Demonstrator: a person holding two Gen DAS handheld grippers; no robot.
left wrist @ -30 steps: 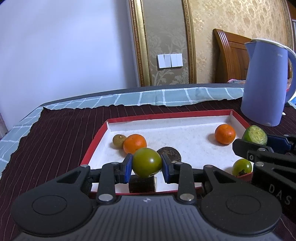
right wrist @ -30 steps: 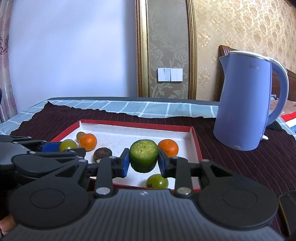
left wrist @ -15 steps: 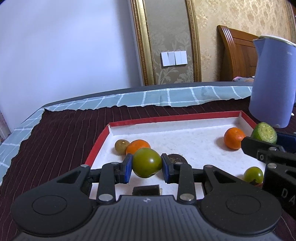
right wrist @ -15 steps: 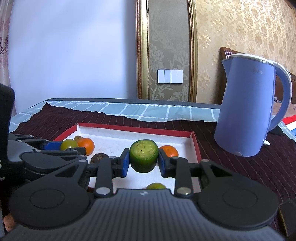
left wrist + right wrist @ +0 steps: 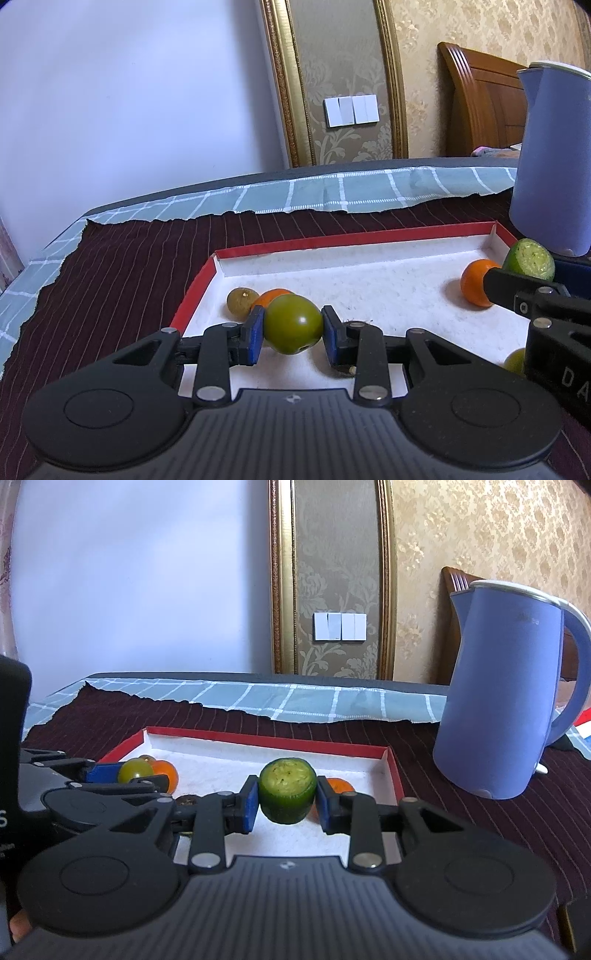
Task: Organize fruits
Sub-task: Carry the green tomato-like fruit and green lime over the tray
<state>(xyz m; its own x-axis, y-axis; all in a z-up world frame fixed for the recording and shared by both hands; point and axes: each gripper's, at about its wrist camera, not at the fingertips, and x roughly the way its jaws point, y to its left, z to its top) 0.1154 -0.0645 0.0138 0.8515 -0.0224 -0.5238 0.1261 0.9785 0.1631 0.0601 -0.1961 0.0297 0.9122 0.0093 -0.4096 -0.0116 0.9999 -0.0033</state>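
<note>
On right gripper (image 5: 524,275) body, white letters "DA", partly cropped.

Bare white floor fills the tray's (image 5: 369,242) middle and far side, while the kettle (image 5: 502,701) blocks its right flank.

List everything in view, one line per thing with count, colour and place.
tray: one, red rim, white inside, on the dark cloth
oranges: two, one at each end of the tray
small round fruits: two, olive-yellow, lying in the tray
brown fruit: one, dark, in the tray
kettle: one, blue, right of the tray
green tomato: one, in the left gripper jaws
cut green fruit: one, in the right gripper jaws
</note>
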